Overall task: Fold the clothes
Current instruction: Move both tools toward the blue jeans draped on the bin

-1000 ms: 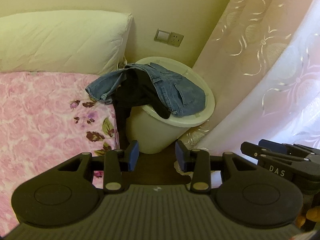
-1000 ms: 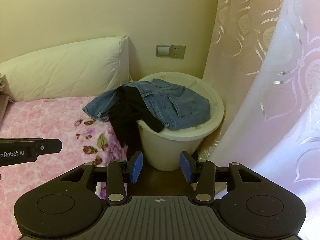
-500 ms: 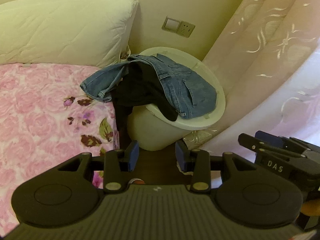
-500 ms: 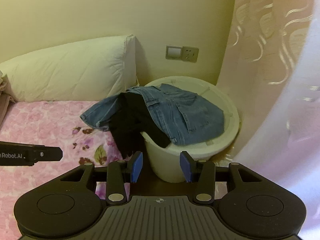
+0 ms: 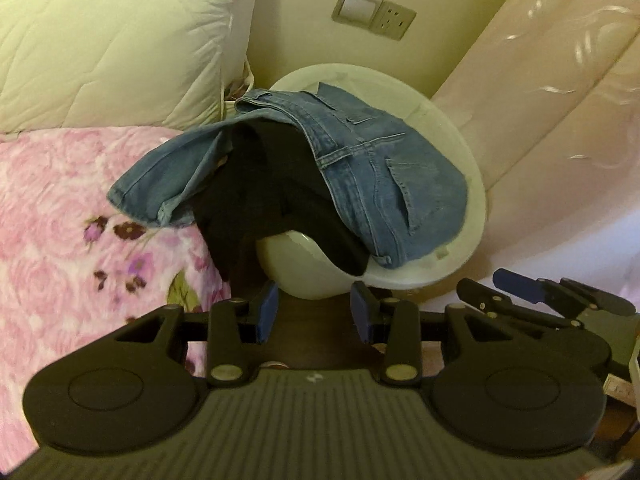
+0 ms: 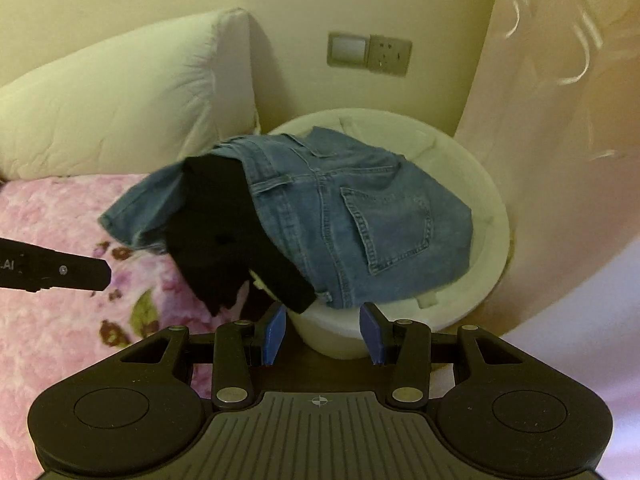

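Blue jeans (image 5: 372, 184) (image 6: 352, 216) lie draped over a white round basket (image 5: 468, 196) (image 6: 492, 216), one leg trailing onto the bed. A black garment (image 5: 260, 196) (image 6: 224, 236) hangs from under the jeans over the basket's near rim. My left gripper (image 5: 314, 312) is open and empty, just short of the basket's near side. My right gripper (image 6: 322, 334) is also open and empty, below the basket's front rim. In the left wrist view the right gripper (image 5: 532, 294) shows at the lower right.
A bed with a pink flowered cover (image 5: 68, 216) (image 6: 52, 312) fills the left. A white pillow (image 5: 116, 40) (image 6: 128, 92) leans on the wall. A sheer curtain (image 5: 560, 120) (image 6: 568, 140) hangs close on the right. A wall switch and socket (image 5: 374, 14) (image 6: 370, 54) sit above the basket.
Both grippers have moved closer to the basket, so the jeans and black garment loom larger. Both stay open and nothing has been touched.
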